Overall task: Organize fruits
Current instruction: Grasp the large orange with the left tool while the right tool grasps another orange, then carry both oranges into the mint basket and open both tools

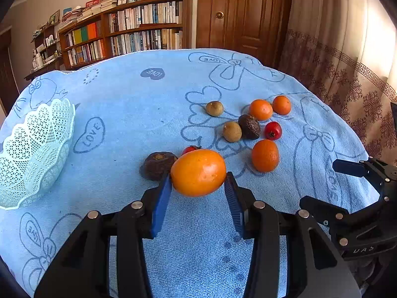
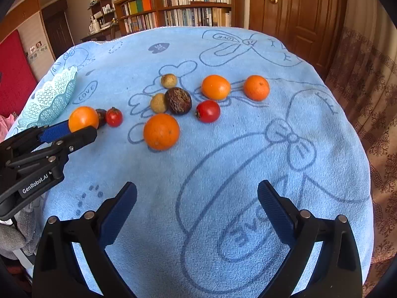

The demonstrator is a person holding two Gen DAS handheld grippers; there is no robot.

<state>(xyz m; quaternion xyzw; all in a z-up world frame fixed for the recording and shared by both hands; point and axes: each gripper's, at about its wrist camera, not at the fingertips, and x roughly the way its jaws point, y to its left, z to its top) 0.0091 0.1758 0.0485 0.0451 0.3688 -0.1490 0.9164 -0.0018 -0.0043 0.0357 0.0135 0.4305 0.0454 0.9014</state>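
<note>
My left gripper (image 1: 198, 176) is shut on a large orange (image 1: 198, 172), held just above the blue towel; the same orange (image 2: 83, 118) shows at the left of the right wrist view. Behind it lie a dark brown fruit (image 1: 156, 165) and a small red fruit (image 1: 189, 149). Further right lie several fruits: oranges (image 1: 265, 155) (image 1: 260, 109) (image 1: 281, 105), two kiwis (image 1: 232, 131) (image 1: 214, 108), a dark avocado (image 1: 249, 126) and a red fruit (image 1: 273, 130). A pale green lattice basket (image 1: 32, 154) stands at the left. My right gripper (image 2: 197, 198) is open over bare towel.
The blue towel (image 2: 223, 149) with drawn bows covers the round table. A curtain (image 1: 347, 74) hangs at the right, with a wooden door (image 1: 235, 12) and a bookshelf (image 1: 136, 29) behind the table. The right gripper (image 1: 352, 173) appears at the right edge of the left wrist view.
</note>
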